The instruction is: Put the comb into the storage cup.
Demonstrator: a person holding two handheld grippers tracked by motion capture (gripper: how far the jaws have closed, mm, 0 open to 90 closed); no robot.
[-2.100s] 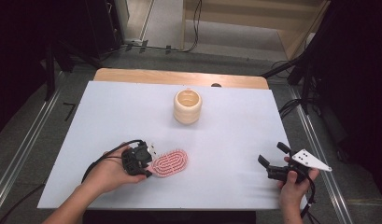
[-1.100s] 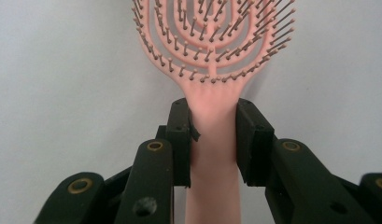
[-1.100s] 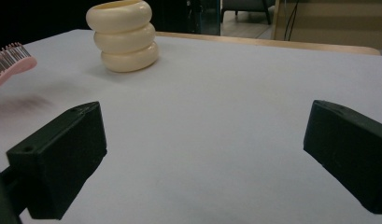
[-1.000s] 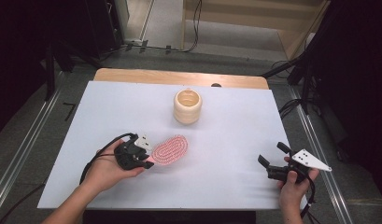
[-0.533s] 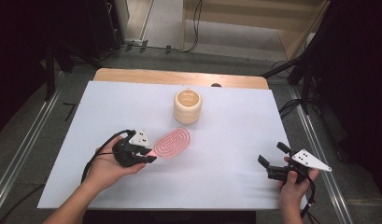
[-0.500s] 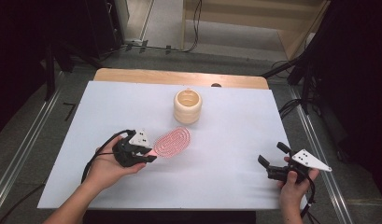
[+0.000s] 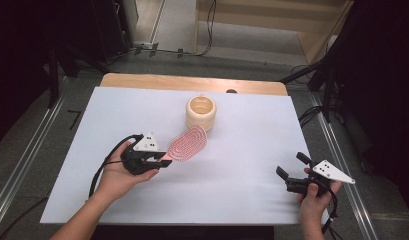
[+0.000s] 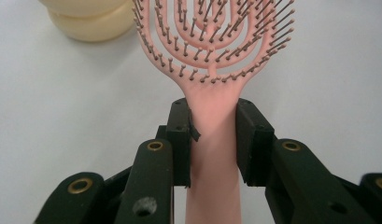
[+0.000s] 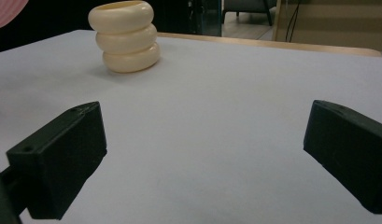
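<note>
The left gripper (image 7: 159,162) clamps the pink hairbrush (image 7: 188,144) by its handle, head pointing far-right at the cream holder (image 7: 200,113) just beyond, while the right gripper (image 7: 287,176) rests open, well apart.

Overhead view plus two gripper-mounted close-ups
</note>
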